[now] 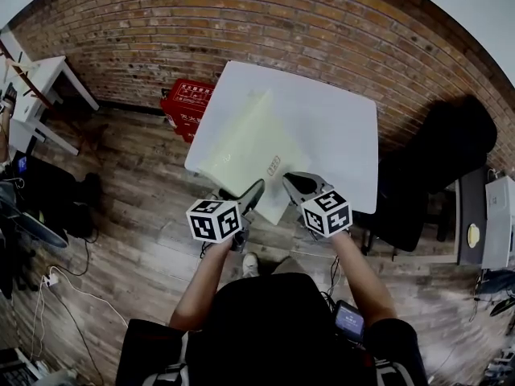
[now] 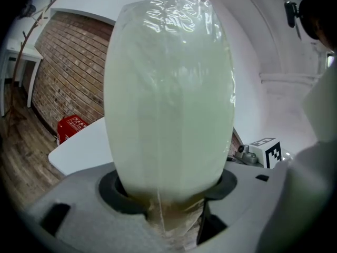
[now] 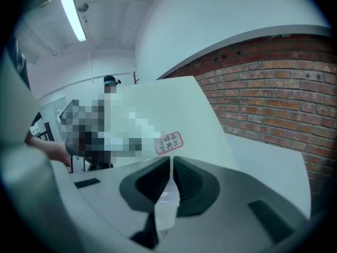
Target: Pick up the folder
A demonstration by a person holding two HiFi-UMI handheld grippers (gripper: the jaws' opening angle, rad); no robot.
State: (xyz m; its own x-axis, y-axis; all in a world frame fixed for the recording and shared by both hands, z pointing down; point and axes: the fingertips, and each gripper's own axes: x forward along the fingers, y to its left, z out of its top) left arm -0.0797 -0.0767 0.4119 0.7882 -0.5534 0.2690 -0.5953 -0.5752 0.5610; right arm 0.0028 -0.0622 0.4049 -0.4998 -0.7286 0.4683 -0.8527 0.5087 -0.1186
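Red brick wall (image 1: 241,22) backs the white table (image 1: 338,127), which stands on a wooden floor (image 1: 137,207). The pale, see-through folder (image 1: 249,139) lies over the table's near half, and I hold its near edge with both tools. My right gripper (image 1: 296,185) is clamped tight on a thin strip of that edge, just below the small red-framed label (image 3: 169,142). My left gripper (image 1: 251,193) stands wide, with the folder (image 2: 168,88) bowed up between its pads and filling the gap from side to side, so I judge it gripped there too. The catch looks made and the near edge looks raised. I cannot tell whether the far end is clear of the tabletop, so what is left is to bring the whole sheet up and away. Nothing sits on the table to snag it. A red crate (image 1: 187,103) stands on the floor by the table's left side, a black chair (image 1: 442,159) to its right, and cables (image 1: 64,288) trail across the boards, all well clear of the lift.
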